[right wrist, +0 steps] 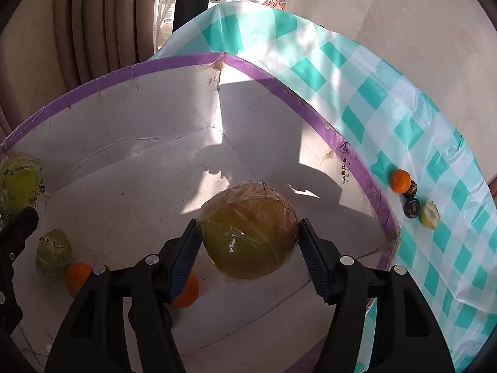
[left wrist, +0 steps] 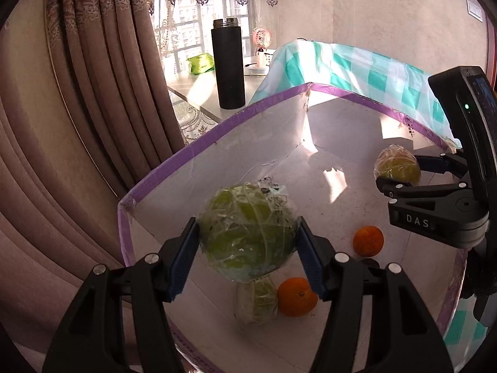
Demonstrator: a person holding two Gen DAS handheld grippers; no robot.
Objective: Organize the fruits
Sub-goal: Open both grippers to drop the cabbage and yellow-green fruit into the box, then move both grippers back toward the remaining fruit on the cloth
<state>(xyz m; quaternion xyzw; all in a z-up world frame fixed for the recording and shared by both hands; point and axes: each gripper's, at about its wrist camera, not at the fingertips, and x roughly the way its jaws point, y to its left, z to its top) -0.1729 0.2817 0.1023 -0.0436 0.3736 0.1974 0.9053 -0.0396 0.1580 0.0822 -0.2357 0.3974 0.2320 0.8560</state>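
Observation:
My left gripper is shut on a green plastic-wrapped fruit, held above the floor of a white box with a purple rim. My right gripper is shut on a yellow-brown wrapped fruit over the same box; it also shows in the left wrist view with its fruit. On the box floor lie a smaller wrapped green fruit and two oranges.
Outside the box, on the teal checked tablecloth, lie an orange, two dark round pieces and a pale cut fruit. A black flask, a green packet and a pink fan stand behind. Curtains hang at left.

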